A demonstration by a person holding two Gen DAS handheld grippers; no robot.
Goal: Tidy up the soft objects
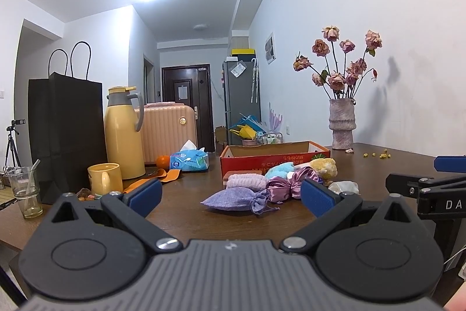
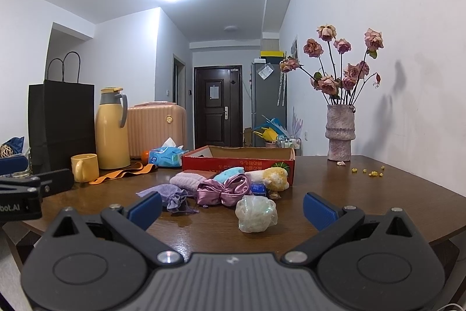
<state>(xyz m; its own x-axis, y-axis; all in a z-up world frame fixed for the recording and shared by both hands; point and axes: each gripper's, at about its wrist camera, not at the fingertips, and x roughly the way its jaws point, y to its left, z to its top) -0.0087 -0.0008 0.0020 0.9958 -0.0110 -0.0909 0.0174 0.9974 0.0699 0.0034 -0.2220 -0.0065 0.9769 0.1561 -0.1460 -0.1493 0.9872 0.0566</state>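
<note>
Soft objects lie in a pile on the brown table (image 1: 186, 212), in front of a red cardboard box (image 1: 271, 158): a purple drawstring pouch (image 1: 233, 198), a lilac folded towel (image 1: 246, 181), a pink satin scrunchie (image 1: 284, 184), a light blue plush piece (image 1: 279, 168), a yellow plush toy (image 1: 324, 166) and a clear-wrapped pale ball (image 2: 256, 213). My left gripper (image 1: 230, 198) is open and empty, just short of the pouch. My right gripper (image 2: 233, 209) is open and empty, with the wrapped ball between its fingers' line, slightly ahead.
On the left stand a black paper bag (image 1: 65, 124), yellow thermos (image 1: 122, 133), yellow mug (image 1: 103, 178), glass (image 1: 24, 191), tissue pack (image 1: 189, 161), orange (image 1: 162, 161) and orange strap (image 2: 122, 172). A vase of dried roses (image 1: 342, 124) stands at the wall. Small yellow bits (image 2: 368, 171) lie nearby.
</note>
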